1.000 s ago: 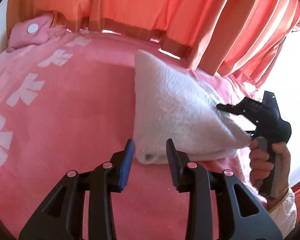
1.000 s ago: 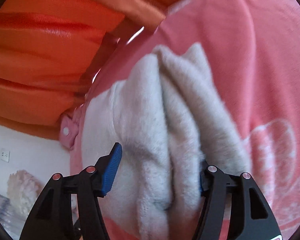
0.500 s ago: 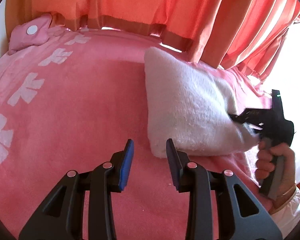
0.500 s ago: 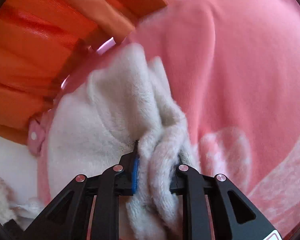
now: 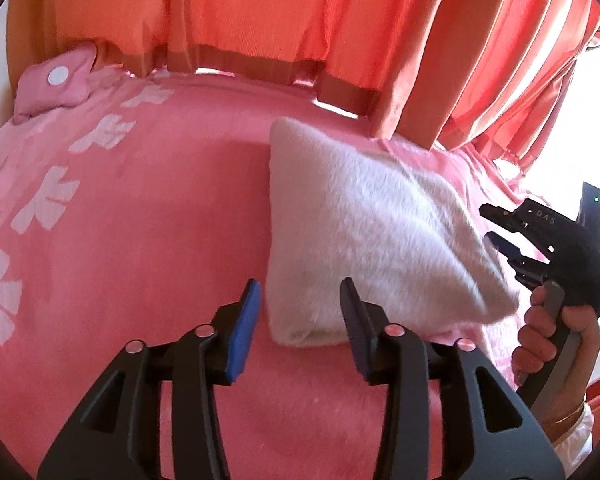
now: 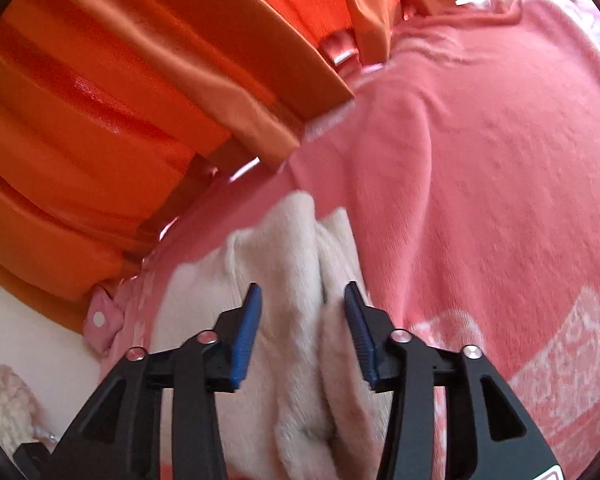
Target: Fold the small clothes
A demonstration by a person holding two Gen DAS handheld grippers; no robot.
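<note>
A folded white fluffy garment point(image 5: 372, 232) lies on the pink blanket point(image 5: 140, 220). My left gripper point(image 5: 298, 312) is open and empty, its fingers either side of the garment's near left corner, just short of it. My right gripper point(image 5: 496, 228) shows in the left wrist view at the garment's right edge, jaws apart. In the right wrist view the right gripper point(image 6: 302, 320) is open, with the garment's folded layers point(image 6: 296, 264) bulging between its blue pads without being pinched.
Orange curtains point(image 5: 300, 20) hang along the far edge of the bed. A small pink pillow with a white disc point(image 5: 56, 80) sits at the far left corner. A cream fluffy item point(image 6: 4, 404) lies at the left edge of the right wrist view.
My right gripper closed on the garment's edge half a second ago and has now opened and let it go. The garment shifted slightly. The left gripper stayed open.
</note>
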